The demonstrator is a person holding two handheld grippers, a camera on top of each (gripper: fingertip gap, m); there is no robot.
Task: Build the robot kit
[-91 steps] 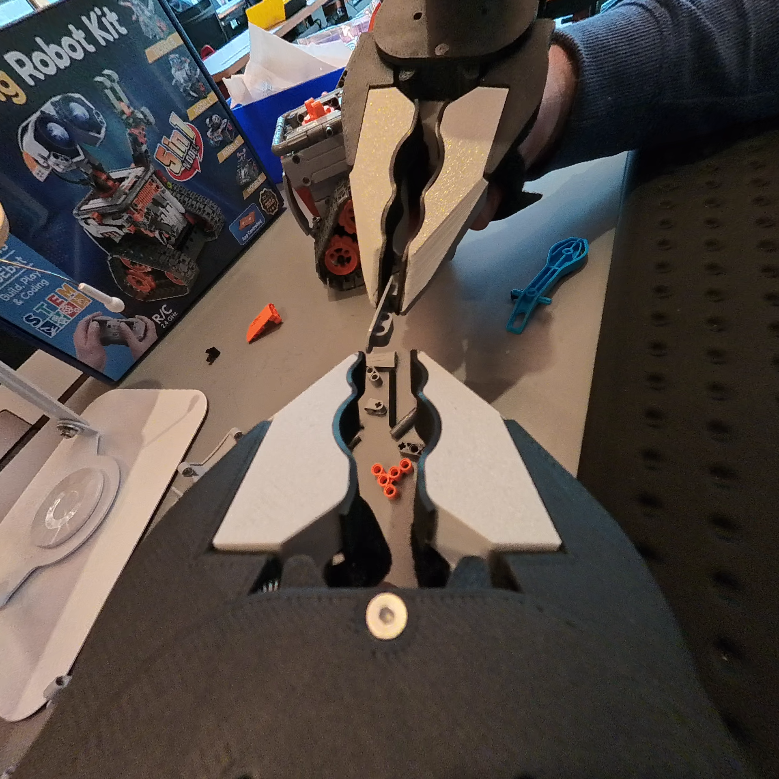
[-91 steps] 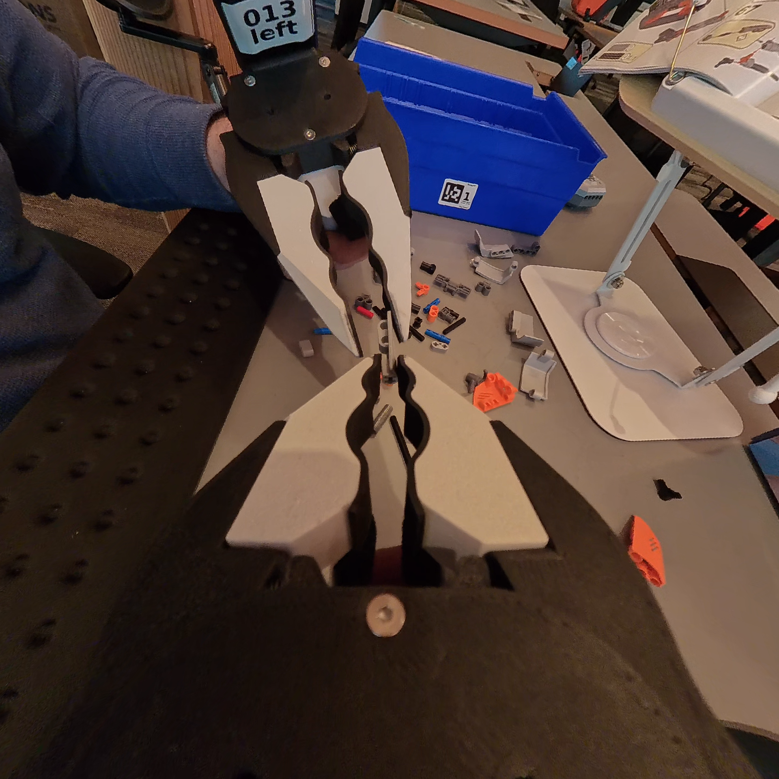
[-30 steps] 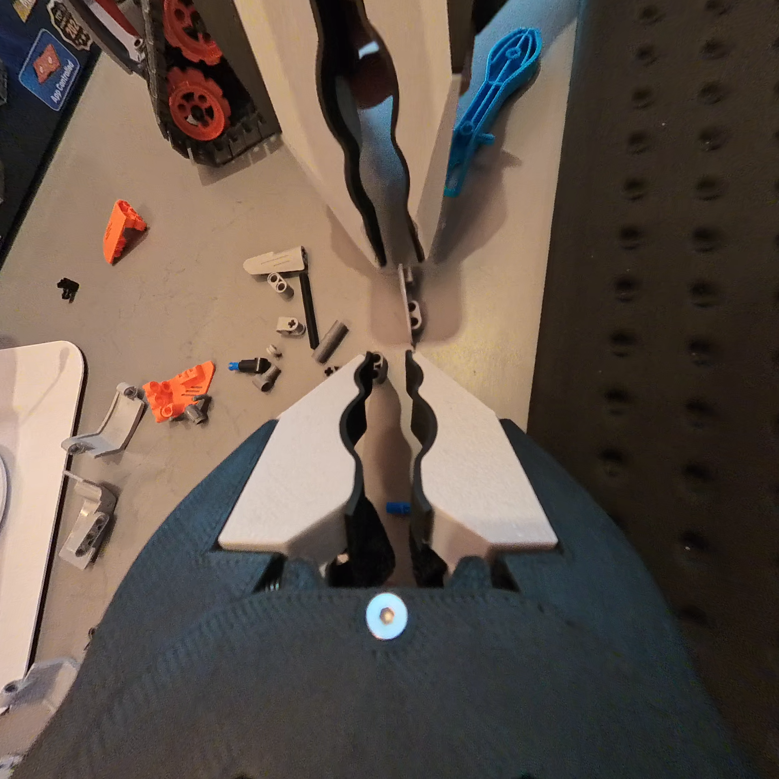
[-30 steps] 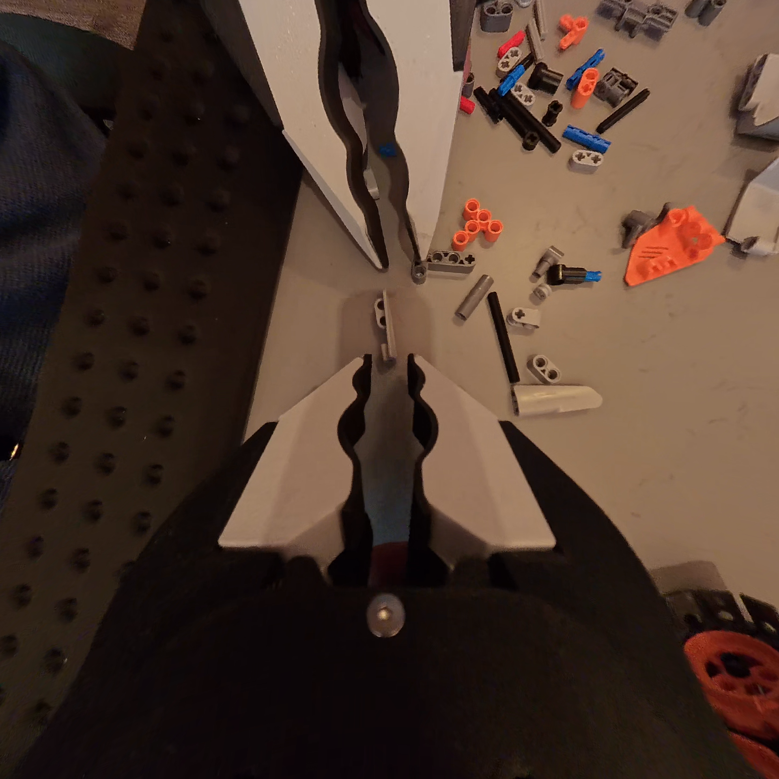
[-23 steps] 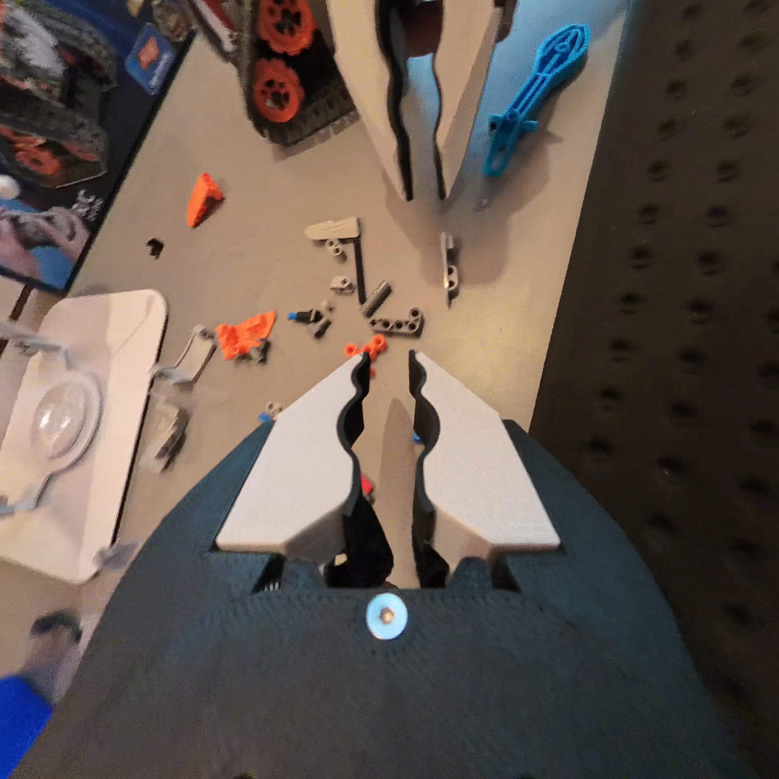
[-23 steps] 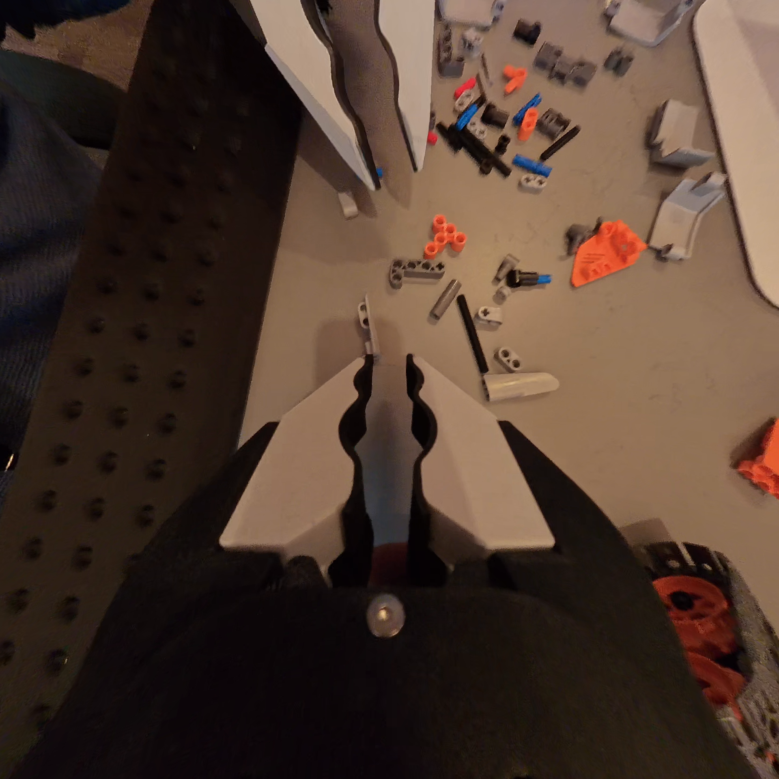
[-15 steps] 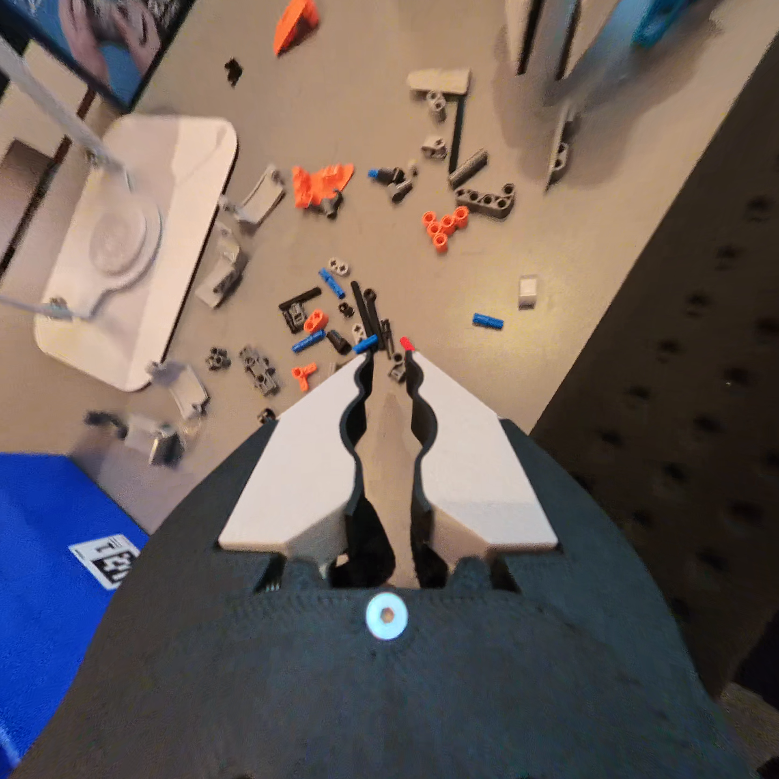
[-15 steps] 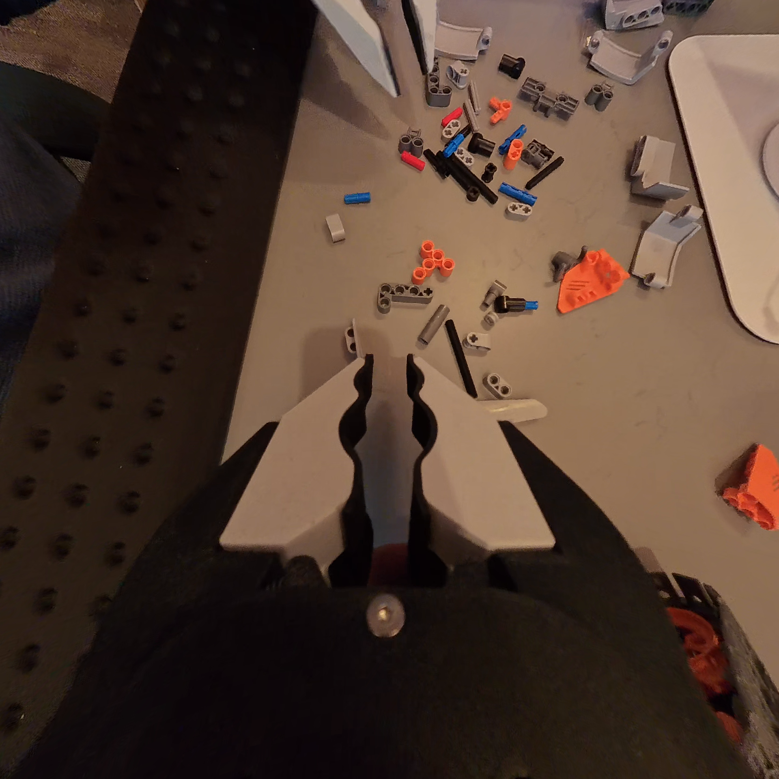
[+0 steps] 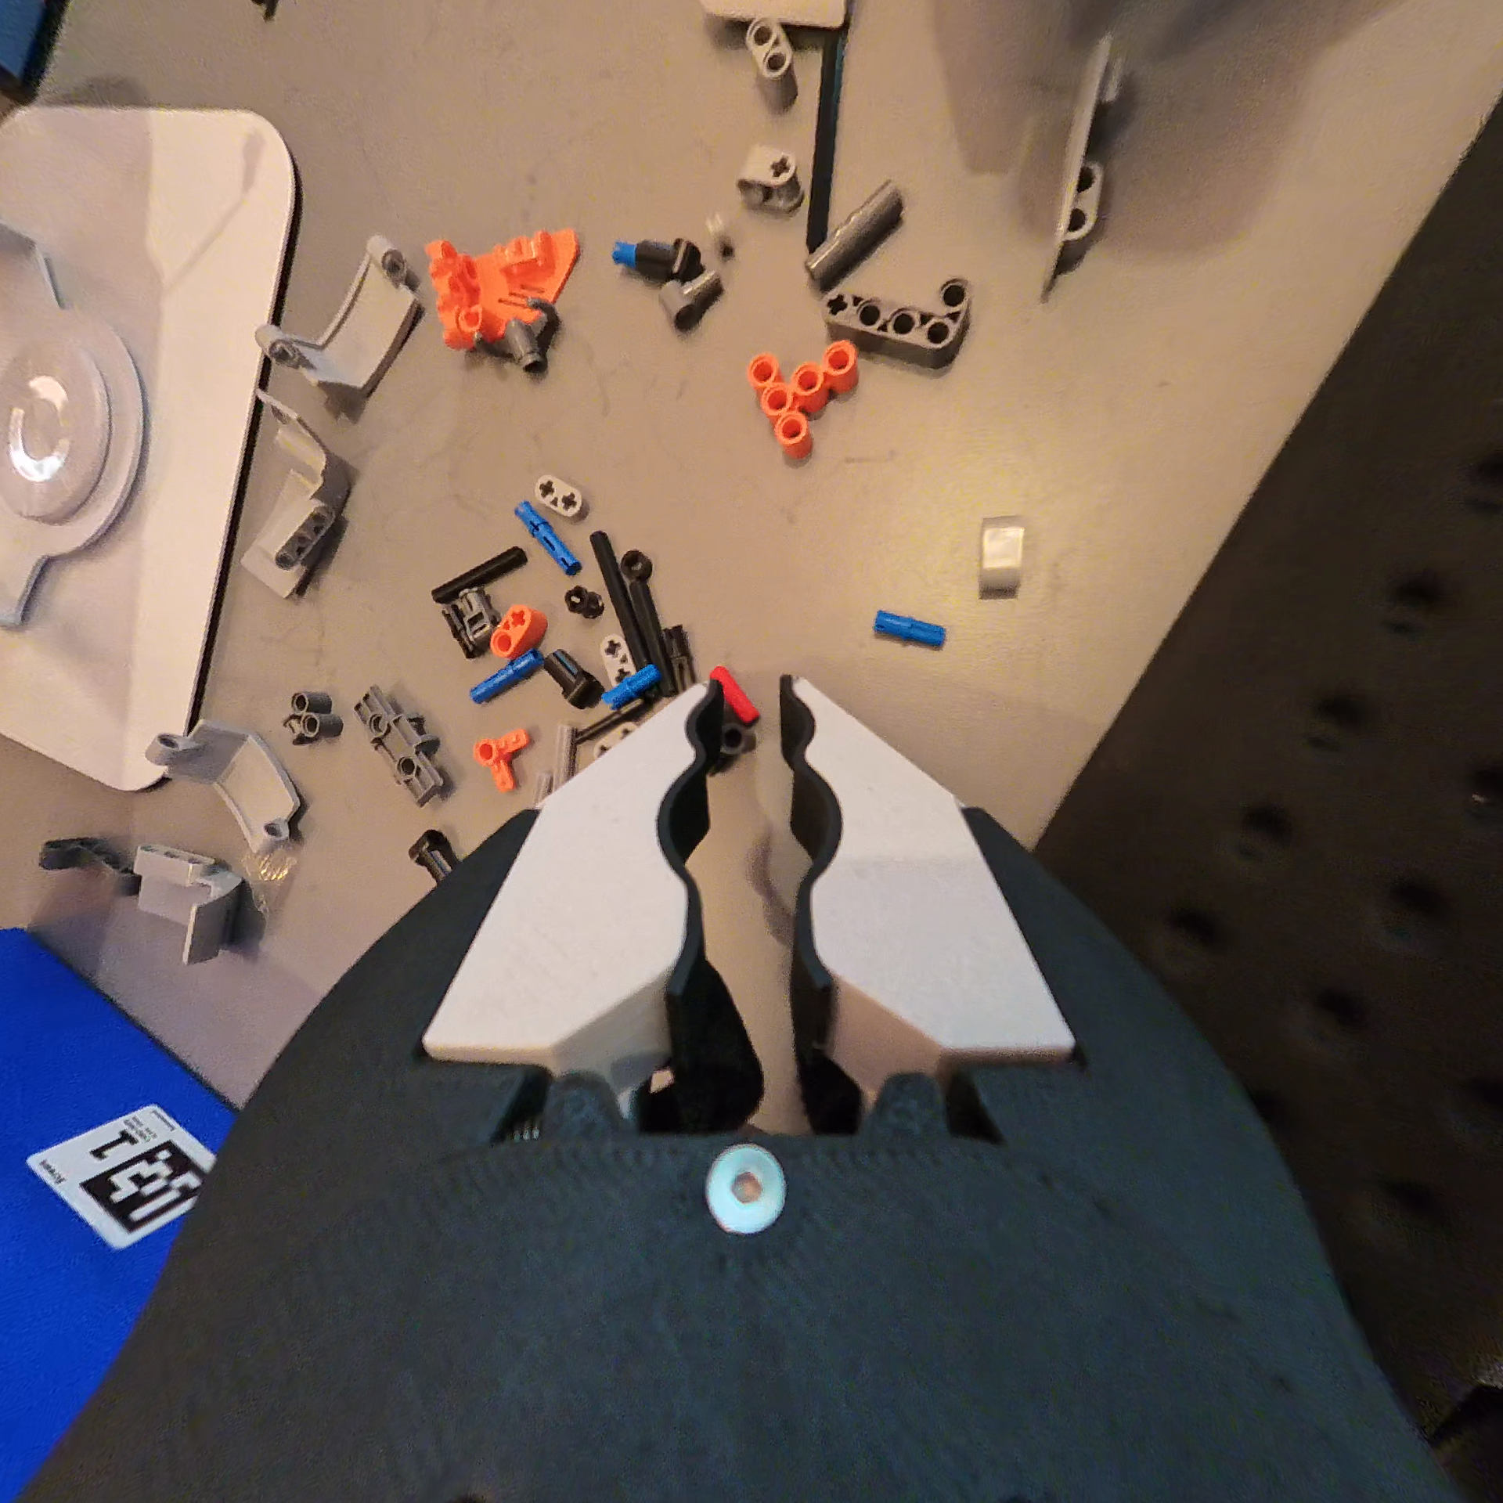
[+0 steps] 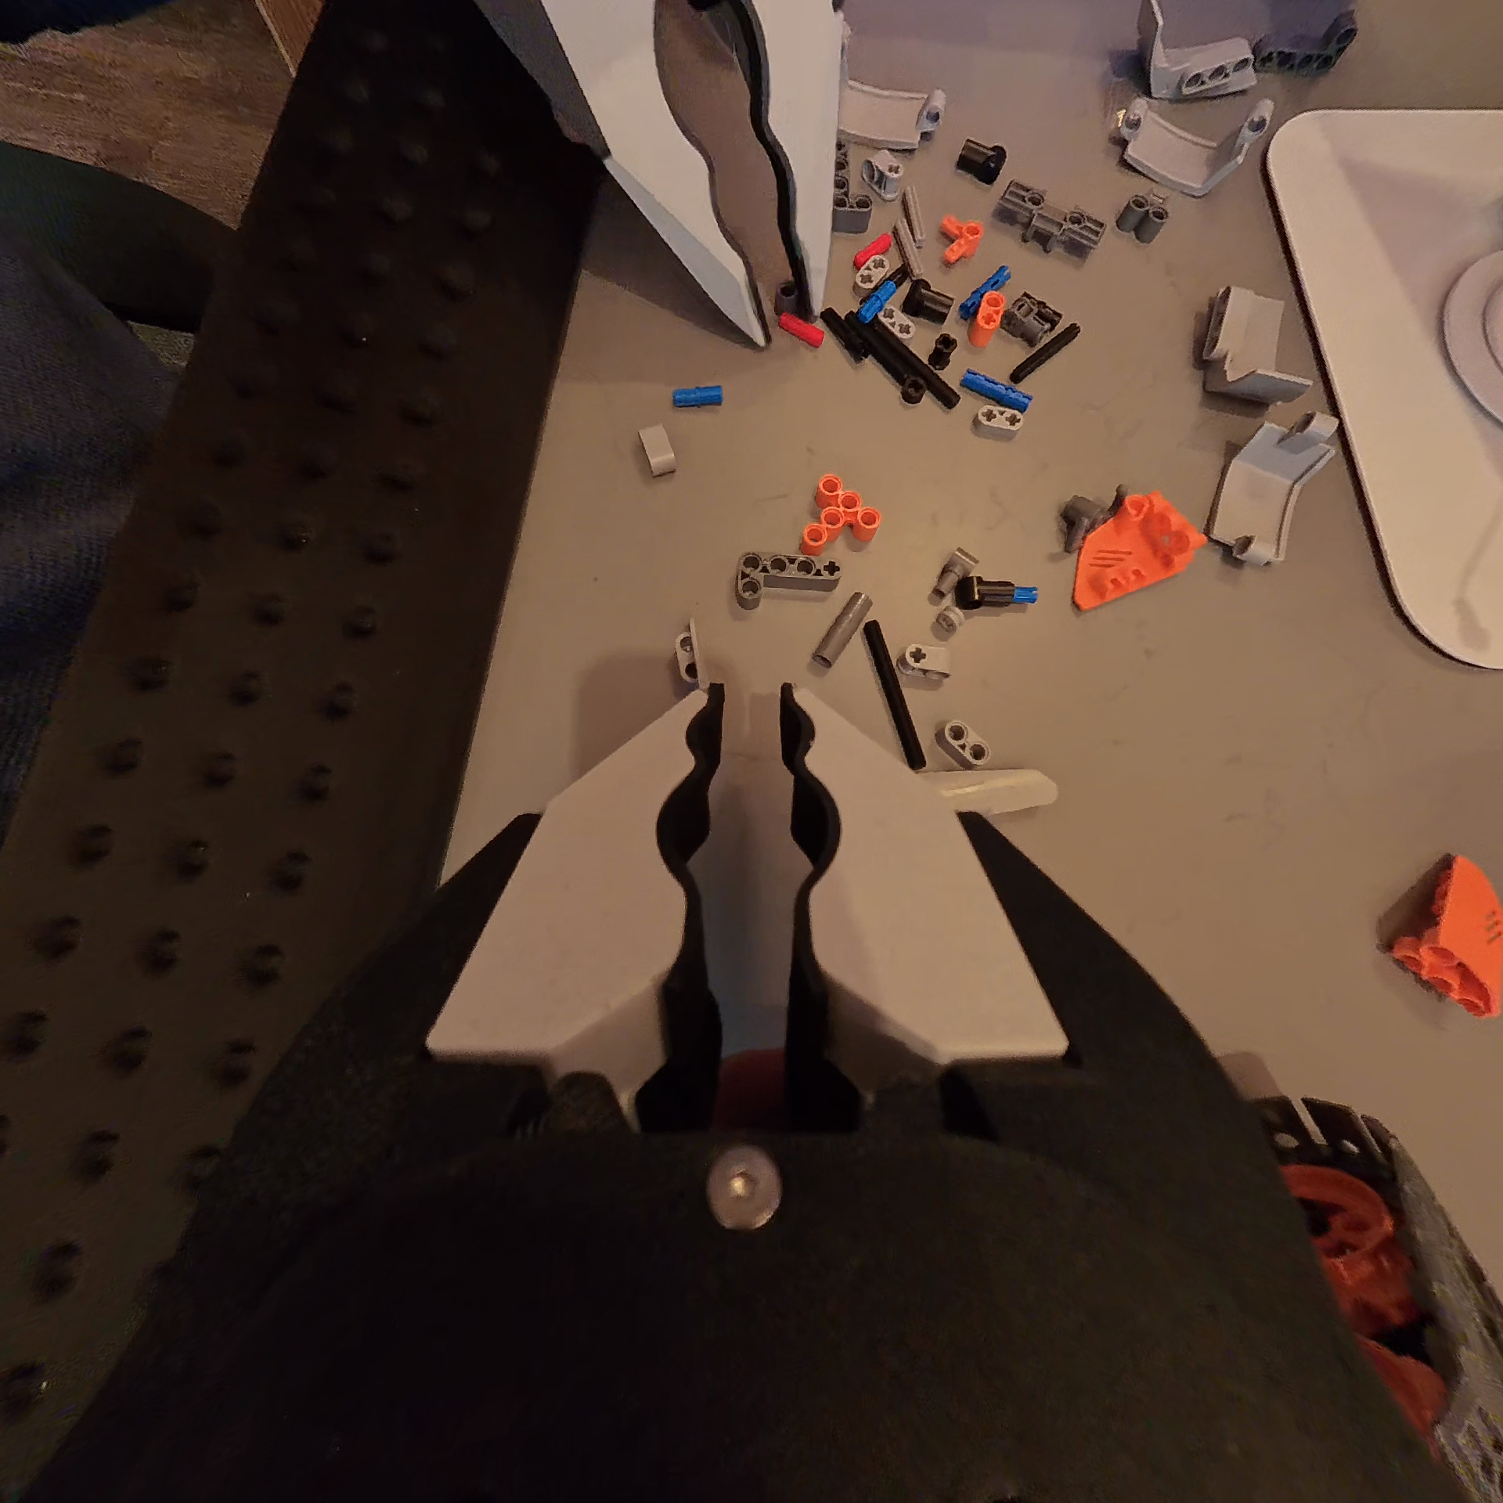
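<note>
Every piece lies loose on the table (image 9: pixel 1057 423); neither of my grippers holds anything. My left gripper (image 9: pixel 744 691) points steeply down at the dense heap of pins and axles beyond the orange cross piece (image 10: pixel 842 512) (the side away from my right gripper). Its jaws stand slightly apart, with a red pin (image 9: pixel 736 698) and a small dark connector (image 9: pixel 734 738) right at the tips, not pinched as far as I can tell. My right gripper (image 10: pixel 748 691) hangs on the near side of the orange cross piece, jaws apart and empty, tilted down at the table. A thin grey beam (image 10: pixel 687 651) lies just beside its left tip, and a grey L-beam (image 10: pixel 785 573) lies between it and the cross piece.
</note>
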